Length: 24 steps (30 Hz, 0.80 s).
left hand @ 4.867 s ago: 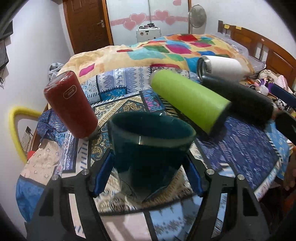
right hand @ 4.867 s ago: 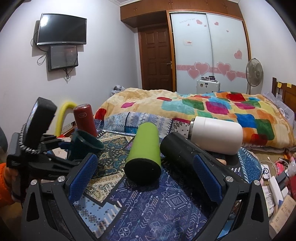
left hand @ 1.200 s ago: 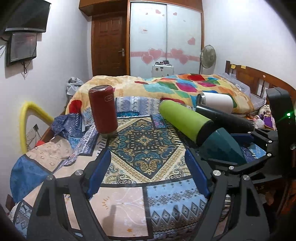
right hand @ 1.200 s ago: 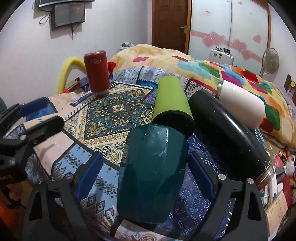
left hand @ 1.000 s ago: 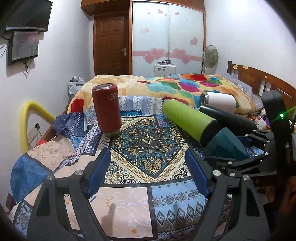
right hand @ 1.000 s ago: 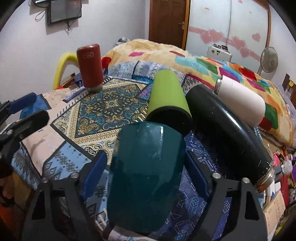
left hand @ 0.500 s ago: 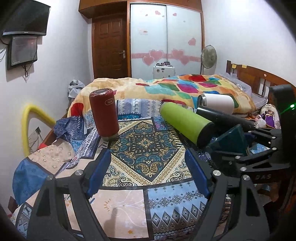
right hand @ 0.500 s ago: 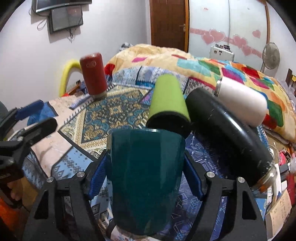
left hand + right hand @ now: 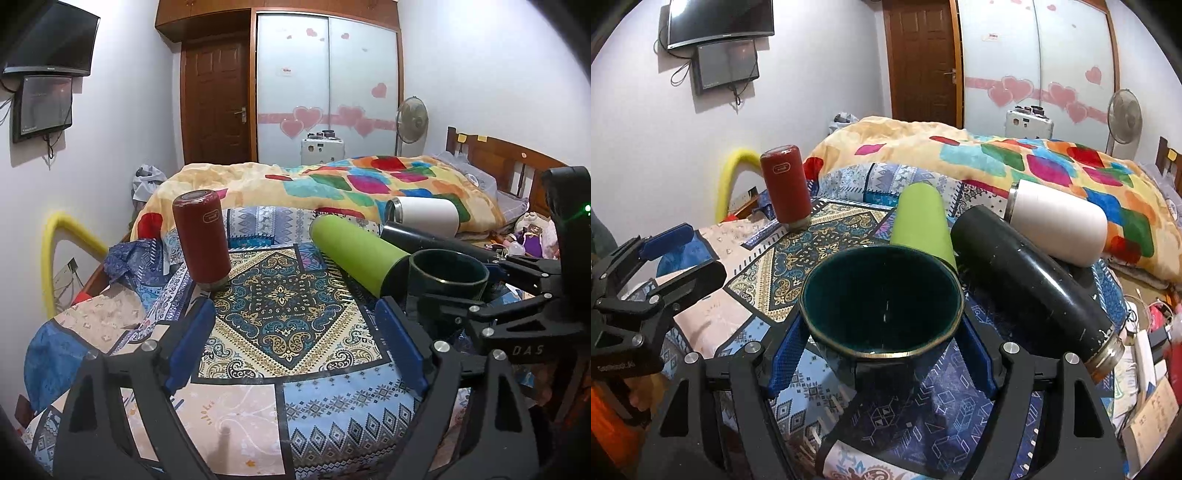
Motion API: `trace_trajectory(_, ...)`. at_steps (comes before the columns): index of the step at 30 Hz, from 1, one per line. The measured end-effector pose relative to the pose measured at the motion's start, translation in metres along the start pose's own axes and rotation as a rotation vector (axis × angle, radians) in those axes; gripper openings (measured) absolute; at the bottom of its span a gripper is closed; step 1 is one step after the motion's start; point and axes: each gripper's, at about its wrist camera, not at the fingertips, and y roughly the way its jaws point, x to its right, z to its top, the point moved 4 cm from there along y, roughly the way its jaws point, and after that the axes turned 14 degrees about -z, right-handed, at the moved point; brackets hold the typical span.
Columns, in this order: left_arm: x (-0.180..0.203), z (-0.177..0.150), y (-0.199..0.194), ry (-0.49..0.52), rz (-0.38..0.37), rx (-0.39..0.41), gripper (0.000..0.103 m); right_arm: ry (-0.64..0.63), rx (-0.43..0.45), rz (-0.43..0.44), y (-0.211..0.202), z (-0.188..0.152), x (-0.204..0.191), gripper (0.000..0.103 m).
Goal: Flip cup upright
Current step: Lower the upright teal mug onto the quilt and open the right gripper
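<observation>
A dark teal cup sits between the blue pads of my right gripper, mouth up and tipped toward the camera. The gripper is shut on it. The cup also shows in the left wrist view at the right, held upright by the right gripper. My left gripper is open and empty over the patterned cloth. It appears at the left of the right wrist view.
A red bottle stands upside down at the far left. A green bottle, a black bottle and a white bottle lie on their sides behind the cup. A bed with a colourful quilt lies beyond.
The right gripper has turned the teal cup from bottom-up to mouth-up. Earlier the left gripper held the cup; it now stands open and empty.
</observation>
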Motion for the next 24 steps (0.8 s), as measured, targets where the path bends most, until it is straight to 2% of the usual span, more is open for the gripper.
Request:
trace_trajectory(8, 0.001, -0.003, 0.001, -0.004, -0.006, -0.007, 0.093, -0.060, 0.031, -0.034, -0.005, -0.010, -0.009, 0.073)
trace_trajectory(15, 0.006, -0.003, -0.005, -0.011, -0.014, -0.014, 0.093, -0.010, 0.004, -0.012, -0.003, -0.010, -0.003, 0.073)
trace_trajectory(18, 0.013, -0.001, -0.011, -0.009, -0.023, -0.007, 0.093, -0.008, 0.020, -0.017, -0.013, -0.012, -0.003, 0.073)
trace_trajectory(24, 0.036, 0.010, -0.035, 0.011, -0.036, 0.038, 0.093, 0.015, 0.109, -0.046, -0.055, -0.008, 0.009, 0.074)
